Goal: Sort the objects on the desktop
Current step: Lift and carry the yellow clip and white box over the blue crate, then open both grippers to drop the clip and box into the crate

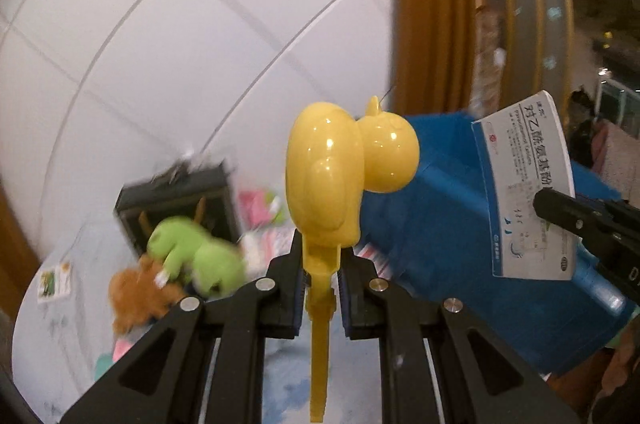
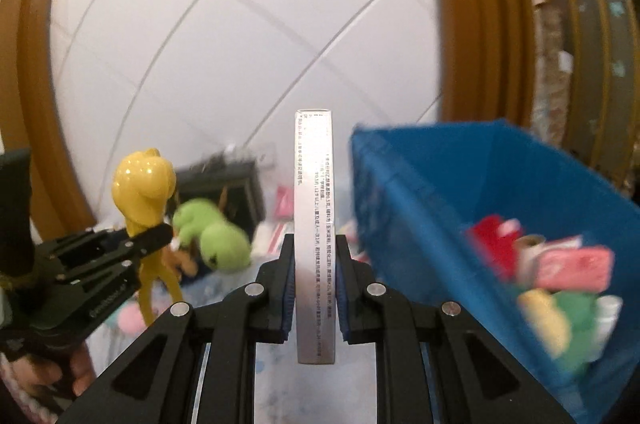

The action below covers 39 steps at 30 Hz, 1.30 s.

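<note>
Yellow toy (image 1: 332, 176) in left claw (image 1: 320, 276)

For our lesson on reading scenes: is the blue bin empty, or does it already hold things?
It already holds things. In the right wrist view the blue bin shows a blurred heap of red, pink, yellow and green items on its floor.

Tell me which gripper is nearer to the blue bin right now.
Right. The right gripper, clamping a medicine box, is just beside the blue bin. The left gripper, holding a yellow toy, is farther off, on the right gripper's other side.
</note>
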Tool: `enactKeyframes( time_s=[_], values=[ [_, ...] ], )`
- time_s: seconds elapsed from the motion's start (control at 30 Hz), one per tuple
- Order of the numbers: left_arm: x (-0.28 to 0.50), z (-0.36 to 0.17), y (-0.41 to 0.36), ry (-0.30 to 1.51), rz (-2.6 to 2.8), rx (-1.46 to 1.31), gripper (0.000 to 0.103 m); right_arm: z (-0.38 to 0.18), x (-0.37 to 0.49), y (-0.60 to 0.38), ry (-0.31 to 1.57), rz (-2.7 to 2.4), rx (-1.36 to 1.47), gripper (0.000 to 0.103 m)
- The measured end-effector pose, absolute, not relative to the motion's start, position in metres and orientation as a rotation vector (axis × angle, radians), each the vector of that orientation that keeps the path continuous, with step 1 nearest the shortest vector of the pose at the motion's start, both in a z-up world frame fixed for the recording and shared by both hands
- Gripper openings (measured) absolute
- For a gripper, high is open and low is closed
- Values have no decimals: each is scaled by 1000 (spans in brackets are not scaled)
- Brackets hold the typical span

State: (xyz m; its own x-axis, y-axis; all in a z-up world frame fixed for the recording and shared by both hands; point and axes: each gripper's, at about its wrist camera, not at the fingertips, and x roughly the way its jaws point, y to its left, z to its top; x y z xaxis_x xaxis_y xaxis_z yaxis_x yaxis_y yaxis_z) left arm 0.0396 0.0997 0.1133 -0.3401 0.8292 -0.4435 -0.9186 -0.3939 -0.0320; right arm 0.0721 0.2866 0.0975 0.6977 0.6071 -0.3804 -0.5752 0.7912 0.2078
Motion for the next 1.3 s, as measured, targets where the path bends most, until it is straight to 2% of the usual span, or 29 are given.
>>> enactKeyframes(
  time_s=[0.27,0.5,0.63,0.93,1.3],
  values=[
    [132,203,152,156,1825,-261,14,147,82,163,337,509,122,17],
    [211,232,220,147,1709,-245,14,147,120,71,351,431,144,17],
    [240,221,261,199,1661,-317,14,133,142,37,375,423,146,17],
    [254,152,345,444,1630,-619,14,89,195,9,498,503,153,17],
    [268,97,351,629,1607,-732,14,52,222,30,685,614,99,17]
  ],
)
